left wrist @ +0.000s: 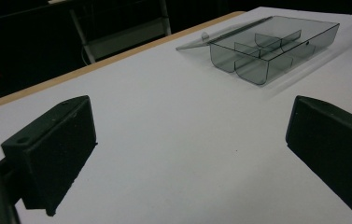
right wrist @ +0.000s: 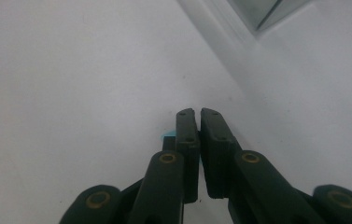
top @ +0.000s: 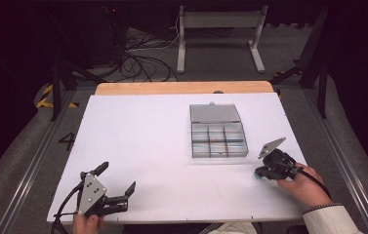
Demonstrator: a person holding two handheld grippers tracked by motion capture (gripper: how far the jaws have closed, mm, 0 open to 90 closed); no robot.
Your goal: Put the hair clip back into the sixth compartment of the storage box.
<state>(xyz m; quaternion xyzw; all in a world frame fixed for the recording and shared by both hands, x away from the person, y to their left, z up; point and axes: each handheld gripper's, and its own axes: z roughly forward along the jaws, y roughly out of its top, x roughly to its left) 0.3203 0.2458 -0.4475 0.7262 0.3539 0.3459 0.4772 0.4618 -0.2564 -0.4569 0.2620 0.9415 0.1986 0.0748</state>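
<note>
Right claw point(right wrist: 198, 113) closed (blue bit point(right wrist: 168, 134) beside)

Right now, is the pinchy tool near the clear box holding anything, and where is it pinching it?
Cannot be told. The right gripper has its jaws nearly closed at the table, beside a small light-blue thing peeking out at their left side. The left gripper holds nothing.

Left tongs point(top: 117, 179) jaws spread wide; right tongs point(right wrist: 198, 116) jaws closed, tips angled downward.
</note>
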